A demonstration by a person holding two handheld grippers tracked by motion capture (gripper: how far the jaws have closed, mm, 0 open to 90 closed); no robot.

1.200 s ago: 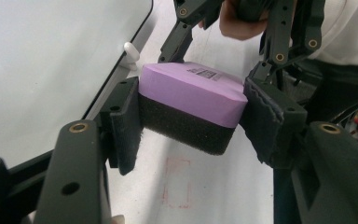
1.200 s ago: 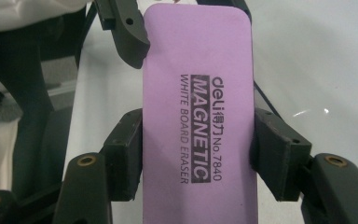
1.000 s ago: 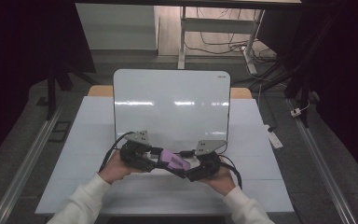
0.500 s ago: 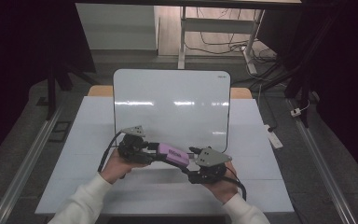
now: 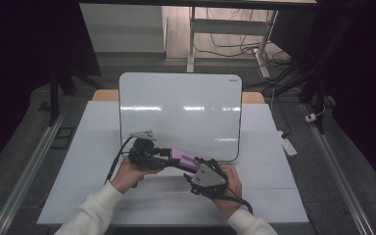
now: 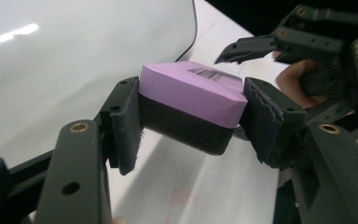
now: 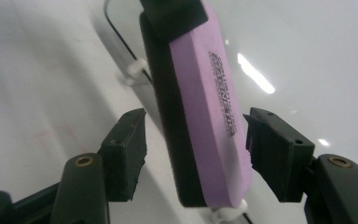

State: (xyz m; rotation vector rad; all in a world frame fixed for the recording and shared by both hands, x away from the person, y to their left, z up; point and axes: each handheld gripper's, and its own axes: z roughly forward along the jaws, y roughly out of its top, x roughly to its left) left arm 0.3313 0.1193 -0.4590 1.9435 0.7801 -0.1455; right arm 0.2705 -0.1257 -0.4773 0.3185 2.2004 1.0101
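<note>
A purple eraser (image 5: 182,157) with a black felt underside hangs just above the table, near the whiteboard's front edge. My left gripper (image 6: 191,121) is shut on one end of the eraser (image 6: 191,95), its pads pressing both long sides. My right gripper (image 7: 196,144) straddles the other end of the eraser (image 7: 205,107). Its jaws have just been closing, and a gap still shows on each side between pad and eraser. In the high view the left gripper (image 5: 169,155) comes from the left and the right gripper (image 5: 193,170) from the lower right.
A white whiteboard (image 5: 181,112) lies flat on the white table (image 5: 78,147), its near edge right behind the grippers. A small white object (image 5: 289,146) lies at the table's right edge. Dark floor, rails and cables surround the table.
The right gripper has shifted and turned beside the eraser, with its grey plate now facing up, and its jaws have narrowed about the free end. The left gripper keeps its hold in place.
</note>
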